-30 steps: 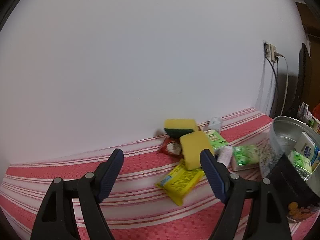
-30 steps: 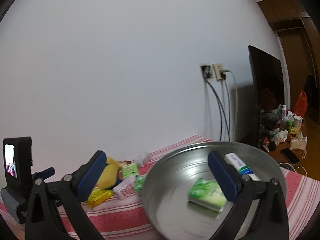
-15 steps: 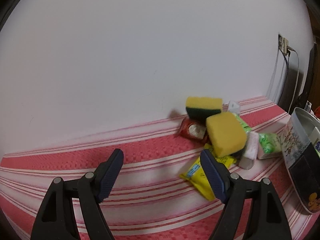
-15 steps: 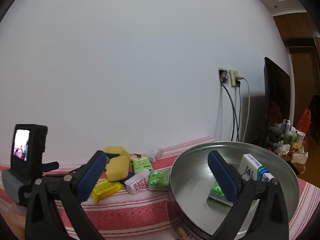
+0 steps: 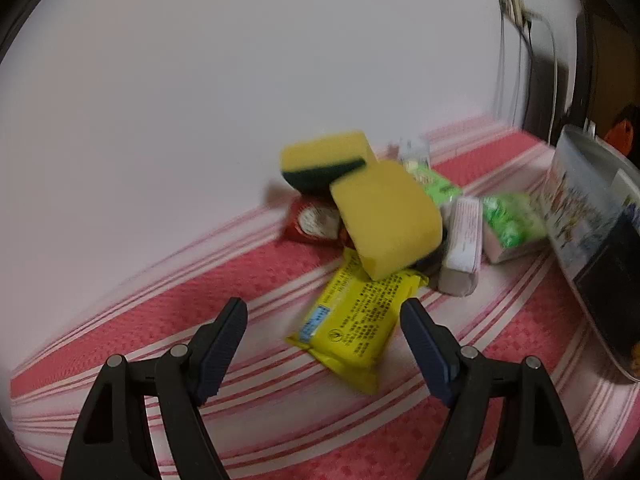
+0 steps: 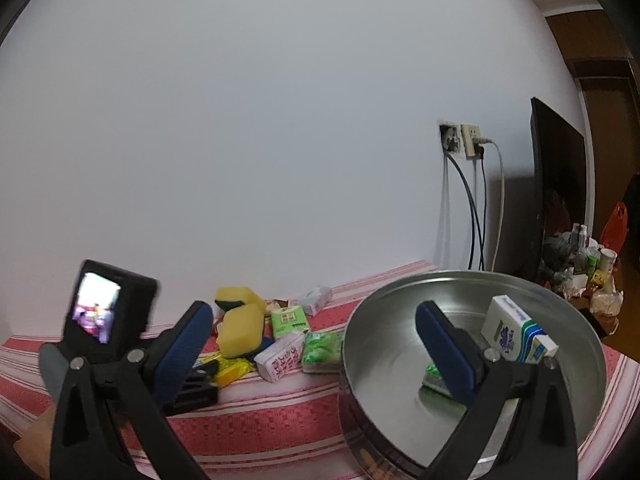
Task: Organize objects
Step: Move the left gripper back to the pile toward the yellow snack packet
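the left gripper (image 5: pixel 324 316) hangs released over the red striped cloth (image 5: pixel 240 280), tilted down, jaws wide with nothing gripped. the yellow packet (image 5: pixel 356 320) lies just ahead between the blue fingers (image 5: pixel 224 336), untouched; a yellow sponge (image 5: pixel 388 216) leans on its far end, near the wall edge. the right gripper (image 6: pixel 312 332) is also unclenched and empty, its right finger over the metal tin (image 6: pixel 384 344) at the cloth's right end.

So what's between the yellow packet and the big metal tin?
In the left wrist view, a white wrapped pack and a green-and-white pack lie between the yellow packet and the metal tin.
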The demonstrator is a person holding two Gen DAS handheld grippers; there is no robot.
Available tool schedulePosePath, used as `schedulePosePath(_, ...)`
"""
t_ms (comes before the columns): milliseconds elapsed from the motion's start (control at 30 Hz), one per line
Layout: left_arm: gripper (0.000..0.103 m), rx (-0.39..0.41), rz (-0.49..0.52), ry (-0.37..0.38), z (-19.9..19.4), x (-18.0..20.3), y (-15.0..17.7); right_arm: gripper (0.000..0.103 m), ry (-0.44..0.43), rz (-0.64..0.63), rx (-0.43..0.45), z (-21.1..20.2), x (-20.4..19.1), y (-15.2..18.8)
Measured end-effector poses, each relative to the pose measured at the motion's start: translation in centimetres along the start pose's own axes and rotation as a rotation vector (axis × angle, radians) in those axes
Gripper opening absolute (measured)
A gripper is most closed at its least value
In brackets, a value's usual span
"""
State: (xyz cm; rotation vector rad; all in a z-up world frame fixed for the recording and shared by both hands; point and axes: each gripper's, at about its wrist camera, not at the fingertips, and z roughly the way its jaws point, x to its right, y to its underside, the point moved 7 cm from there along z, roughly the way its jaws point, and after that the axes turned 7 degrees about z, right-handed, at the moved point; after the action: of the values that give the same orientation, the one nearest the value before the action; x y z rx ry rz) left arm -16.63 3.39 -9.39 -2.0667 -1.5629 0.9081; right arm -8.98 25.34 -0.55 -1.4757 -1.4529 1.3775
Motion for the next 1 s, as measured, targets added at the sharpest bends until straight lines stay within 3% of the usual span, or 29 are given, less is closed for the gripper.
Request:
schedulePosePath(167,0.081,-0.104,0.025,-0.009,2.2,0.5,0.1,0.103,0.003,0.008,0.002,0.0,0.2,-0.1)
schedulePosePath(467,0.079,-0.087,-0.017,0.029,3.3,0.0,-0.7,0.103,0.001,0.007,-0.016,0.3,0.2,0.1)
schedulePosePath(533,0.059,-0.081,-0.051,0.095,2.9,-0.2,-0.4,0.103,0.005,0.003,-0.021,0.5,0.1,0.2)
schedulePosePath(767,0.045,0.044,-0.182,0.075,0.4,-2.6,-0.5,0.103,0.019,-0.042,-0.021,0.8,-0.3,0.6)
schedulePosePath(1000,0.045,0.172,-0.301,0.082,-3.8,-6.1,0.3,0.103,0.024,-0.087,-0.015,1.0,-0.9,1.1)
